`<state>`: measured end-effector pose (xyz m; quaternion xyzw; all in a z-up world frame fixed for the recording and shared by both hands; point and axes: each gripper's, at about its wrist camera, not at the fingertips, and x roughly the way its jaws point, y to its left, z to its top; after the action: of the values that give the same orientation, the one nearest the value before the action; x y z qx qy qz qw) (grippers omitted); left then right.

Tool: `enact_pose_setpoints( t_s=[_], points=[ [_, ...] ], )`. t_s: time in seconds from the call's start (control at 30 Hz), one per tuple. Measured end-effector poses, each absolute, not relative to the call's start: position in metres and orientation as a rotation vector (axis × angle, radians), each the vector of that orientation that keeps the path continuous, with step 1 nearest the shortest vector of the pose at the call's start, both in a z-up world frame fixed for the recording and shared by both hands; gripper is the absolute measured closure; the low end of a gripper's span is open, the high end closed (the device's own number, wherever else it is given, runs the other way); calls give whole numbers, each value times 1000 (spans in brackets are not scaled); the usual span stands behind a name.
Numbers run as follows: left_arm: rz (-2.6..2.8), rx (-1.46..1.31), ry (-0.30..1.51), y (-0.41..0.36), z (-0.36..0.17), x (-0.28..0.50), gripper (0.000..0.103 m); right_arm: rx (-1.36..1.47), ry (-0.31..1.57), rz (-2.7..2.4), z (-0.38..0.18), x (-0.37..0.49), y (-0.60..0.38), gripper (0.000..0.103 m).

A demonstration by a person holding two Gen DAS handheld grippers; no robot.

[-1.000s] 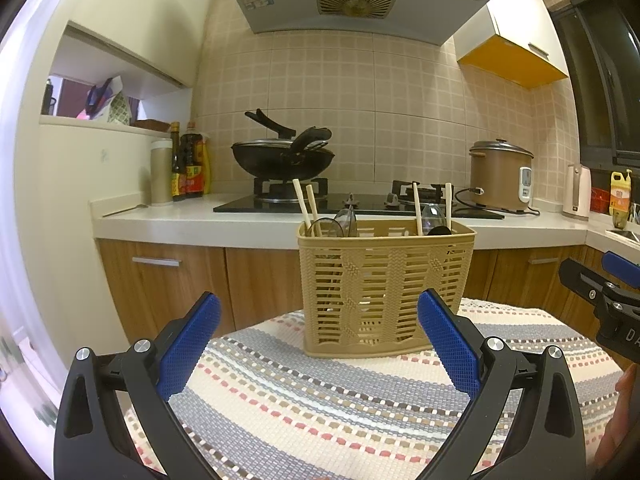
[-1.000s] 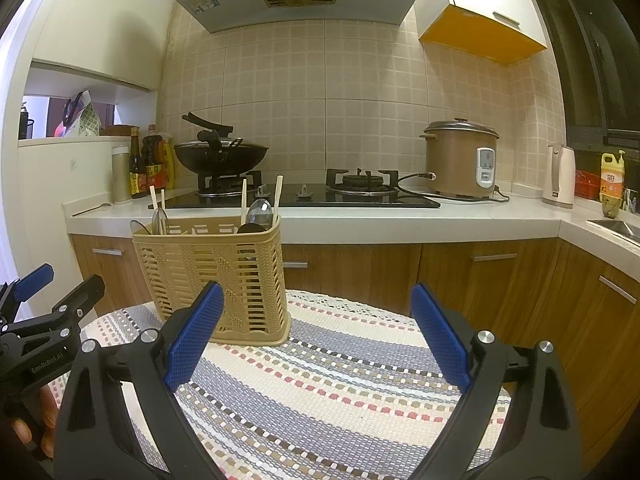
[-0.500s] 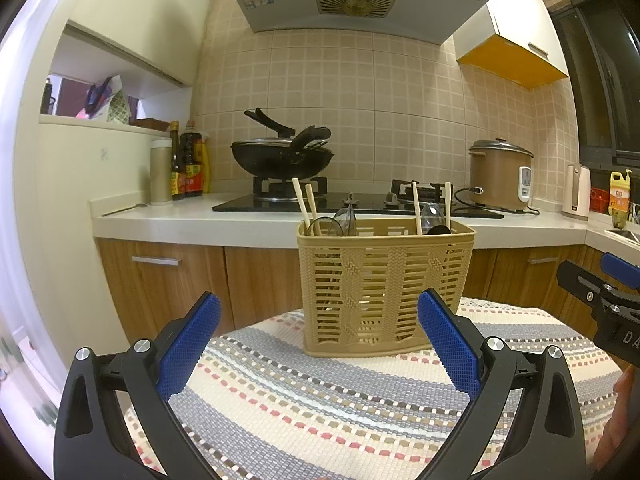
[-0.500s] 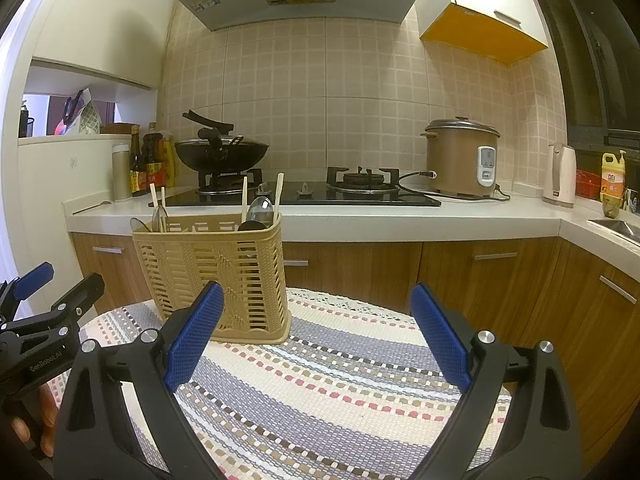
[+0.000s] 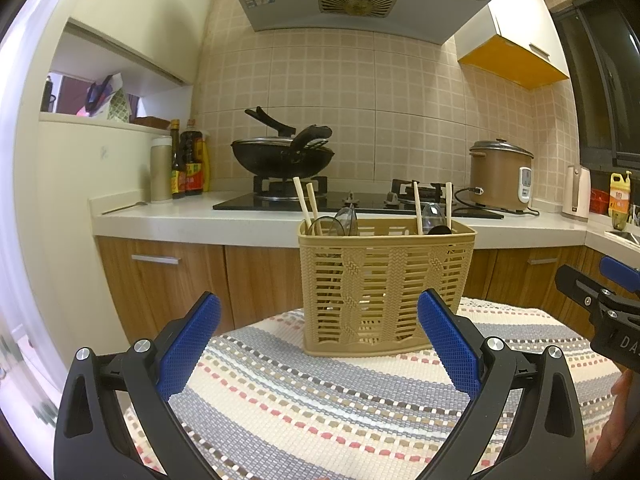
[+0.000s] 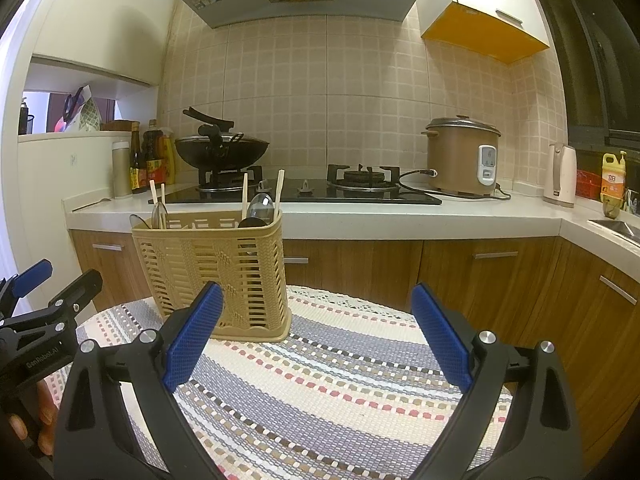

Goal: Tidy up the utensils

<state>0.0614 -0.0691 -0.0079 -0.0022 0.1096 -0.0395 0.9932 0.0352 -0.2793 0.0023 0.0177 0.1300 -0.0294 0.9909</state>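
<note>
Two claws: you are holding both wide apart, nothing between the pads.
Left claw (image 5: 318,334): hovering over the striped cloth (image 5: 320,392), facing the basket (image 5: 384,292) just ahead.
Right claw (image 6: 316,326): hovering above the cloth, with the basket ahead to its left.
Utensils: chopsticks (image 5: 306,204) and spoons (image 6: 260,208) are standing upright in the basket's end compartments.

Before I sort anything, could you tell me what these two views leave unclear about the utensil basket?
- Left wrist view: the basket wall hides the chopsticks and spoons below the rim.
- Right wrist view: dividers show at the rim, but the compartment count is unclear.
- Both views: the exact spoon count; the dark item beside the right-hand spoon is unidentifiable.
</note>
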Motion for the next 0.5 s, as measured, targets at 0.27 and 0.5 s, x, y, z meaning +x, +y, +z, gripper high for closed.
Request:
enact_pose_setpoints(
  t_s=[0.27, 0.5],
  points=[
    [-79, -6, 220, -69, -8, 61, 8, 37, 262, -58, 2, 35, -279, 10],
    [-80, -9, 222, -69, -8, 61, 8, 39, 267, -63, 0, 36, -280, 10]
  ],
)
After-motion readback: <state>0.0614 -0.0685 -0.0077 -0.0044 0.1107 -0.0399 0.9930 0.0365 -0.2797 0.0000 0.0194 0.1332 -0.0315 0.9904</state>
